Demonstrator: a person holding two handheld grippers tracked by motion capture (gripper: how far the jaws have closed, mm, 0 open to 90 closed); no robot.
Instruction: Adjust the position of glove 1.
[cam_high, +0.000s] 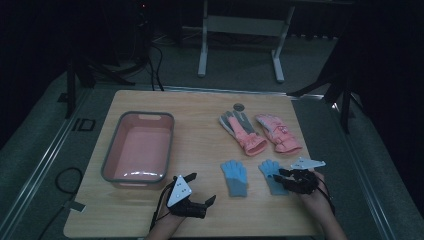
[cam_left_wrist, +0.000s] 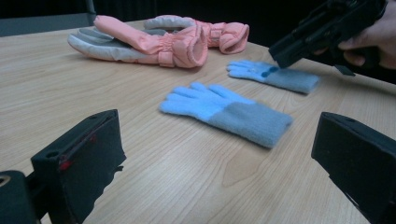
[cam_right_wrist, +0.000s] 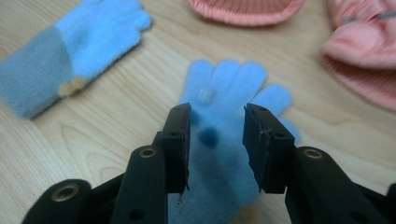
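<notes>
Filling a dim room, the wooden table carries a pink tub, pink mittens and two blue gloves. Right gripper, jaws apart, straddles the right blue glove; its view reveals glove dots. Left gripper rests open.

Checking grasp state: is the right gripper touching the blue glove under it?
Cannot tell. In the right gripper view the right gripper stands open over the blue glove; no view shows contact or a gap plainly.

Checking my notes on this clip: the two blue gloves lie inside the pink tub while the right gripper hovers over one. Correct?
Not quite. The two blue gloves lie on the table, outside the pink tub, as the high view shows. The right gripper does hover over one.
</notes>
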